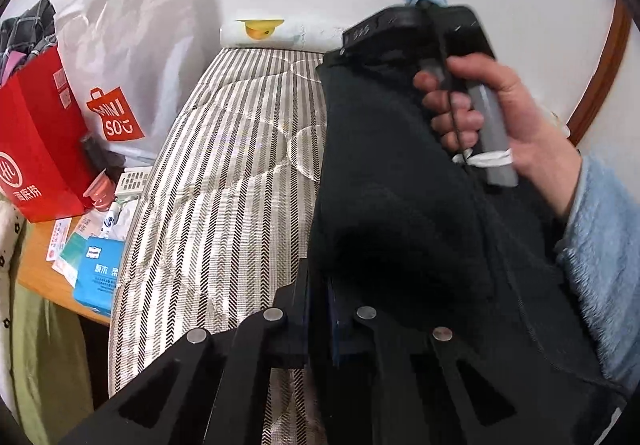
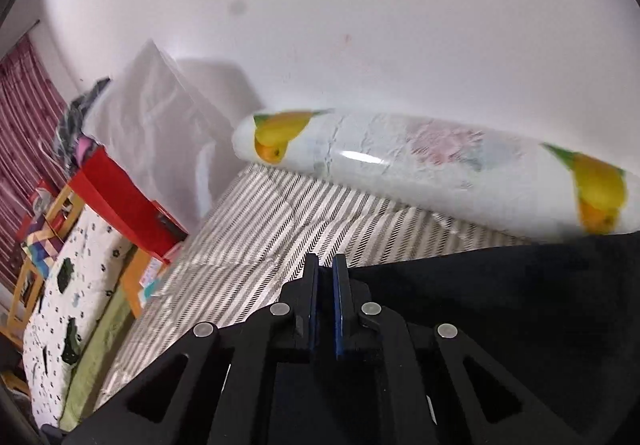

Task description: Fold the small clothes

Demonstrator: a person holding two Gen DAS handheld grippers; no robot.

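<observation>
A dark fleece garment (image 1: 400, 181) hangs stretched in the air above the striped mattress (image 1: 224, 181). My left gripper (image 1: 318, 277) is shut on its lower edge. In the left wrist view my right gripper (image 1: 412, 29), held in a hand, pinches the garment's far upper edge. In the right wrist view the right gripper (image 2: 325, 265) has its jaws nearly together on the edge of the dark garment (image 2: 520, 285), which spreads to the right over the striped mattress (image 2: 280, 221).
A rolled white bundle with yellow fruit print (image 2: 420, 161) lies along the wall at the mattress head. Left of the bed stand a red paper bag (image 1: 40, 141), a white Miniso bag (image 1: 124, 57) and a wooden side table (image 1: 40, 265) with a blue tissue pack (image 1: 98, 273).
</observation>
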